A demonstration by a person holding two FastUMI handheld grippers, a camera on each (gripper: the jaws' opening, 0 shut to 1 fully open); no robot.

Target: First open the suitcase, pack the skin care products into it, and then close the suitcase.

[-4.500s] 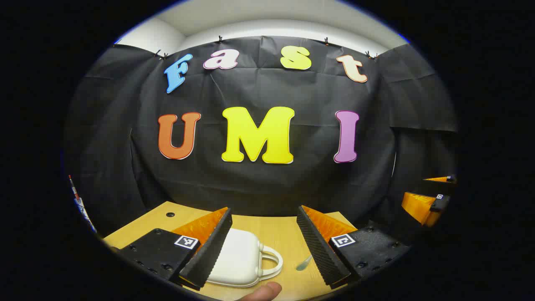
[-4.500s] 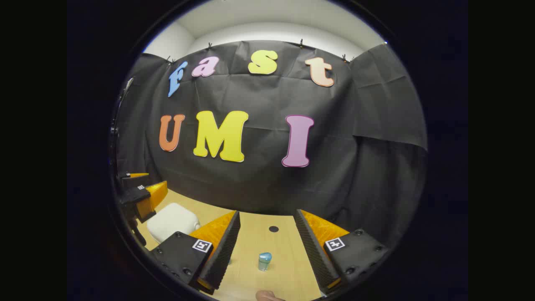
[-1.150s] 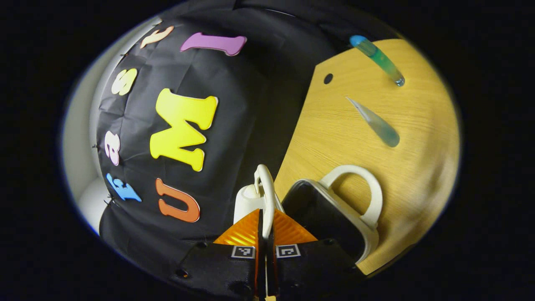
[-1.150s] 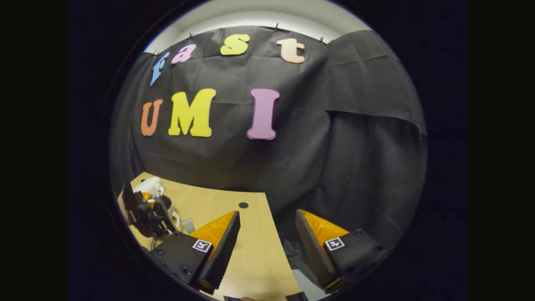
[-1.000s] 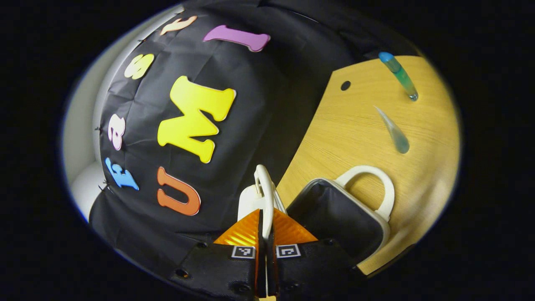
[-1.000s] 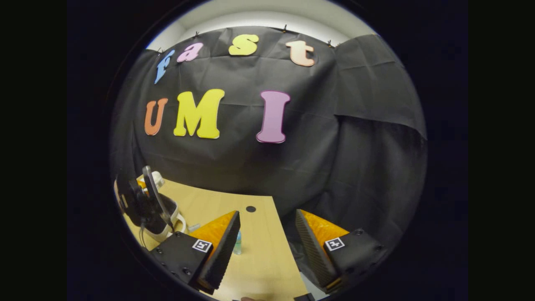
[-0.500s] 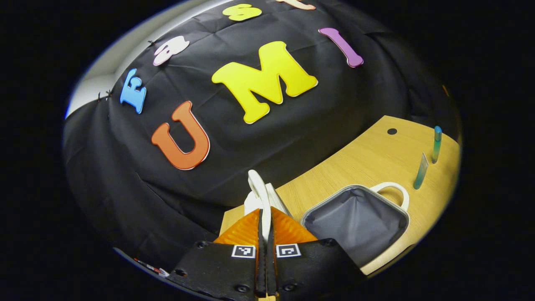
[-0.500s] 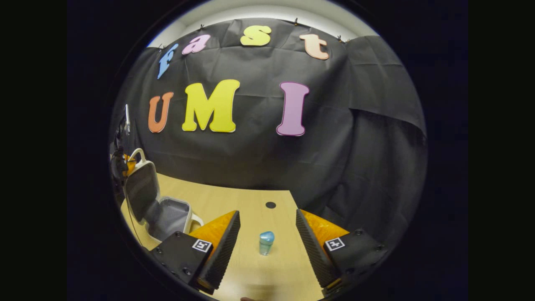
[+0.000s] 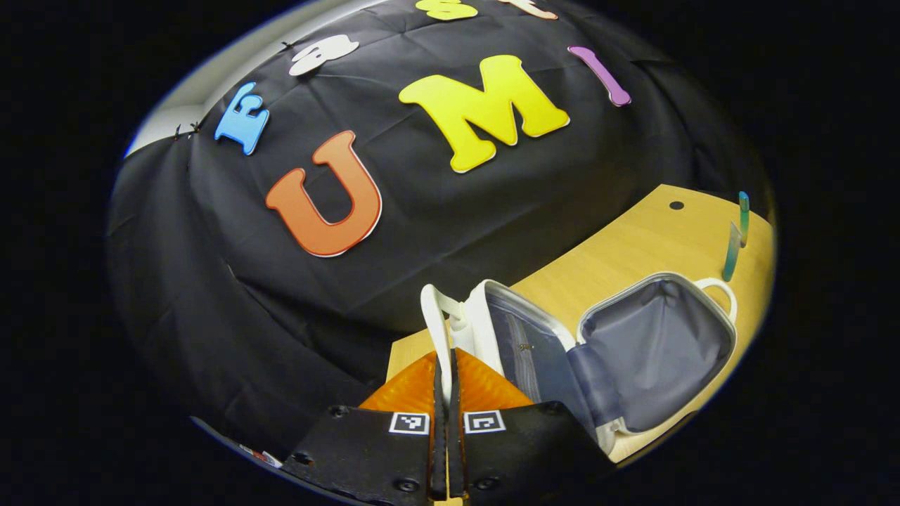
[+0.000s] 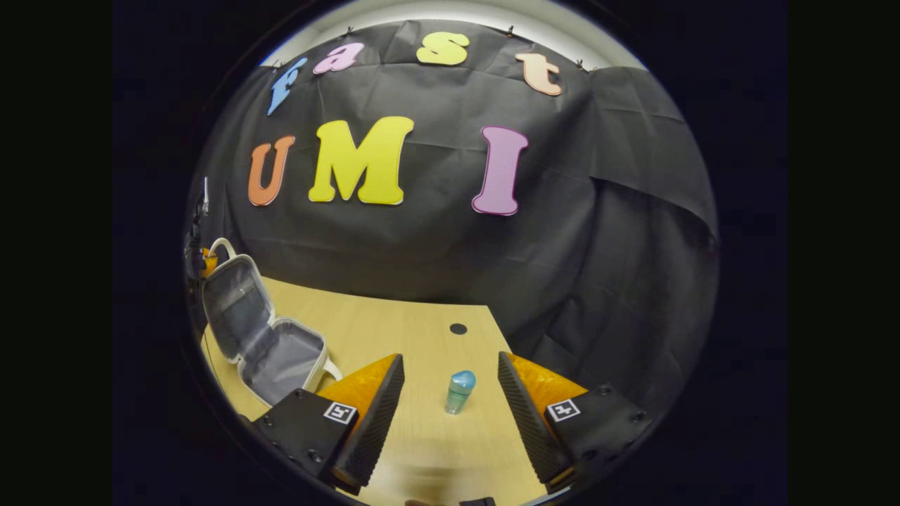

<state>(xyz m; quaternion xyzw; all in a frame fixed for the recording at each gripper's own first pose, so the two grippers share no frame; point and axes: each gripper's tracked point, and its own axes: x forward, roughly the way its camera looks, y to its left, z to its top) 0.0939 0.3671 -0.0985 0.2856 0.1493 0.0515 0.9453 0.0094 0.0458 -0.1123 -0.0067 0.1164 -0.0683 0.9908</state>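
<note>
Left tongs [image 9: 444,365] pinch the lid handle [image 9: 437,330] of the small white hard-shell suitcase [image 9: 654,344], propping it open at the bench's [image 10: 422,337] left edge; right tongs [image 10: 447,400] gape around 1 upright blue-capped green bottle [image 10: 460,392].

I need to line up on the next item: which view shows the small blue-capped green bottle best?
The right gripper view: the small blue-capped green bottle stands upright on the wooden table, centred between the open right claw's fingers. The left gripper view shows it only as a thin sliver at the far table edge.
</note>
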